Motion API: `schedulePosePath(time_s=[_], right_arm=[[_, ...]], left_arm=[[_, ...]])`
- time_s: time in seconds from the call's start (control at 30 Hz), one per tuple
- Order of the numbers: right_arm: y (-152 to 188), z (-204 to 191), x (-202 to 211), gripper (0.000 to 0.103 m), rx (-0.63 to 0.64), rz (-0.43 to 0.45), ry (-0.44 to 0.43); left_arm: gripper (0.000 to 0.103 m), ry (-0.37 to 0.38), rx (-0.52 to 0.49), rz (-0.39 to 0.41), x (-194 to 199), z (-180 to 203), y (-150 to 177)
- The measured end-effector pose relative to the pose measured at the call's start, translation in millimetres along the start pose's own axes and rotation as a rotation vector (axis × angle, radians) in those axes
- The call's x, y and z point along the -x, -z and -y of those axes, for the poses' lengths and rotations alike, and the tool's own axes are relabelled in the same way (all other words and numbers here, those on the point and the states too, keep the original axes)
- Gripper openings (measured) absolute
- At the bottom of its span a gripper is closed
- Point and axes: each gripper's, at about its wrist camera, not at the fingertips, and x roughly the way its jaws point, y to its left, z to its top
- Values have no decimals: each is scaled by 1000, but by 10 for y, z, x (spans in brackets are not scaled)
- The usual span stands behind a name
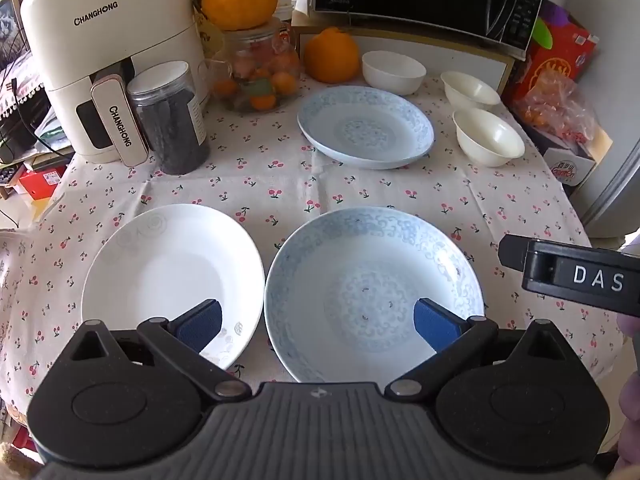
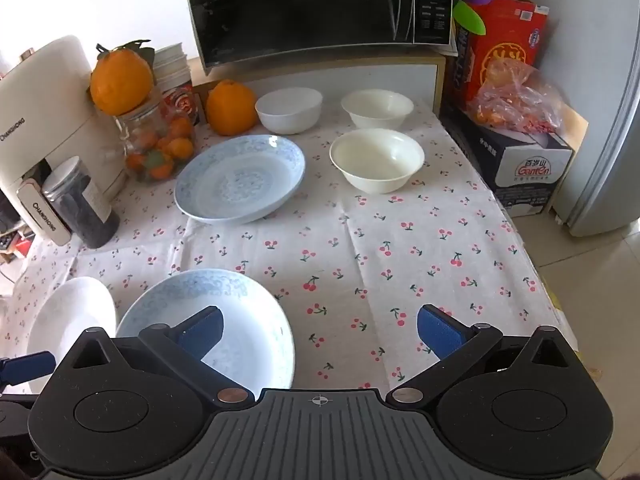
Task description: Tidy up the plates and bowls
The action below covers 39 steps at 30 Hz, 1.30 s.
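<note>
A white plate point(image 1: 172, 268) and a pale blue patterned plate point(image 1: 372, 288) lie side by side at the near edge of the table. A second blue plate point(image 1: 366, 126) lies farther back. Three white bowls point(image 1: 394, 70) point(image 1: 470, 90) point(image 1: 488, 136) stand at the back right. My left gripper point(image 1: 318, 322) is open and empty, held above the gap between the two near plates. My right gripper point(image 2: 320, 330) is open and empty, to the right of the near blue plate point(image 2: 224, 320). The far blue plate point(image 2: 240, 178) and the bowls point(image 2: 288, 108) point(image 2: 378, 108) point(image 2: 376, 160) show ahead.
An air fryer point(image 1: 104, 64), a dark jar point(image 1: 172, 116), a glass jar of fruit point(image 1: 256, 72) and oranges point(image 1: 330, 54) stand at the back left. A microwave point(image 2: 320, 4) sits on a shelf behind. Boxes point(image 2: 516, 156) and a fridge point(image 2: 608, 120) are on the right.
</note>
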Motion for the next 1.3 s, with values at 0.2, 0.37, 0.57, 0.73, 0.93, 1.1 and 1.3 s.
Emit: schedulePosePath(time_s=[0.2, 0.37, 0.57, 0.73, 0.93, 1.1, 1.3], right_arm=[[2, -28, 1, 103, -4, -5, -4], [13, 11, 5, 103, -11, -15, -16], [26, -10, -12, 103, -5, -20, -17], [23, -9, -16, 103, -12, -22, -14], [25, -6, -27, 103, -14, -27, -13], [32, -4, -27, 103, -15, -27, -13], [35, -5, -32, 103, -15, -29, -13]], left_arm=[[102, -1, -3, 3, -20, -11, 14], [102, 0, -7, 3, -47, -27, -9], [102, -2, -8, 8, -20, -4, 18], [102, -2, -8, 8, -19, -3, 18], [102, -1, -9, 7, -17, -4, 21], [102, -2, -7, 6, -19, 1, 24], [102, -3, -8, 5, -21, 14, 33]])
